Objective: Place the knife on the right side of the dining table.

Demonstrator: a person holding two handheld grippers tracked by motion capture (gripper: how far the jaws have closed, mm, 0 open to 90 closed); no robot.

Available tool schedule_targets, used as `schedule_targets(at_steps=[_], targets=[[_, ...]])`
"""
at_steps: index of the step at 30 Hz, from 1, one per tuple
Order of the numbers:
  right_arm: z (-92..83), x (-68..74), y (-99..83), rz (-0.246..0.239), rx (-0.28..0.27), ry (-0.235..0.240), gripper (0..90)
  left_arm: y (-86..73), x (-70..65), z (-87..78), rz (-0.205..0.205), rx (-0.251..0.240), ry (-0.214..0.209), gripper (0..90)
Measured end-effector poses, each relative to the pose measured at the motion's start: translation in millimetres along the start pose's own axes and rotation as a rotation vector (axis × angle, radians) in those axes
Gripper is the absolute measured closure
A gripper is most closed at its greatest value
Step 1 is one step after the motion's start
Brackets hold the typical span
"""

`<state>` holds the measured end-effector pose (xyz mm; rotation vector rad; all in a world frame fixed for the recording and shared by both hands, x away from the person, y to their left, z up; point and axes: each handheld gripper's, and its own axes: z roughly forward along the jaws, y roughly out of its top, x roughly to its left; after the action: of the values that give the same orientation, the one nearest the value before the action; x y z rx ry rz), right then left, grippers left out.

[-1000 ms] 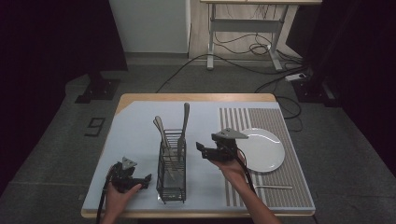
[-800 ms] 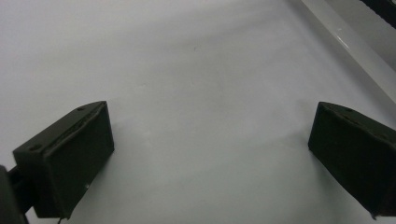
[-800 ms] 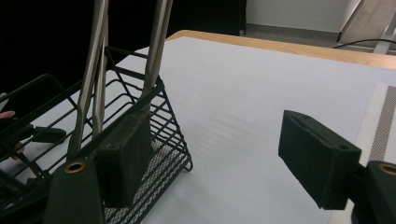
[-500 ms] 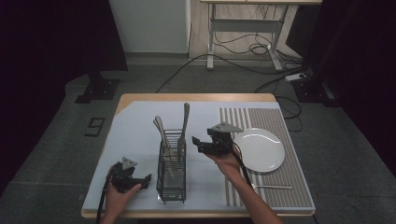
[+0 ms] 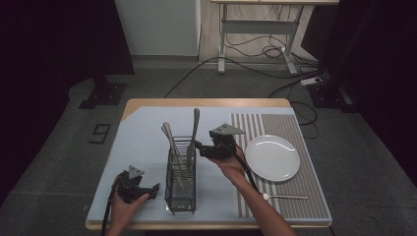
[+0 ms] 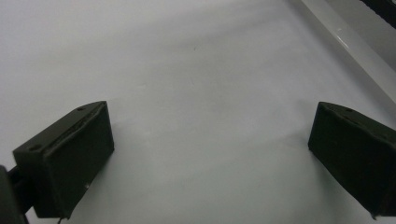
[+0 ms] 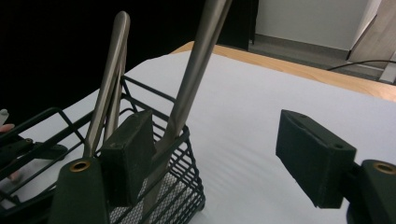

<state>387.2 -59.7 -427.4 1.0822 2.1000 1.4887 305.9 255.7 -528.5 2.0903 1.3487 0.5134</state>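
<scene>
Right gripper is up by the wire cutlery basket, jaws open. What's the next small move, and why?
Probably shut the right gripper on the tallest utensil handle. Its jaws stand open with that handle beside the left pad, upright in the wire basket. The left gripper rests open, away from it.

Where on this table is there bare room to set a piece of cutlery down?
The widest free patch is the blue mat left of the wire caddy, up to the far edge. Striped mat in front of the plate is narrow, with a utensil there. It is crowded between caddy and plate, where the right tongs sit.
</scene>
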Motion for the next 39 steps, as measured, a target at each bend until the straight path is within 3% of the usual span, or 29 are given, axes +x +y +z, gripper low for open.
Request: schedule_targets(at_steps=[10, 20, 39], targets=[[8.4, 1.3, 6.3, -0.036, -0.013, 0.046, 37.9, 0.0, -0.1, 0.1, -0.001, -0.001, 0.0, 0.0], [14.5, 2.5, 16.6, -0.065, -0.025, 0.054, 46.1, 0.0, 0.0, 0.1, -0.001, -0.001, 0.0, 0.0], [29.9, -6.8, 32.2, -0.044, -0.033, 0.085, 63.4, 0.0, 0.1, 0.1, -0.001, -0.001, -0.001, 0.0]])
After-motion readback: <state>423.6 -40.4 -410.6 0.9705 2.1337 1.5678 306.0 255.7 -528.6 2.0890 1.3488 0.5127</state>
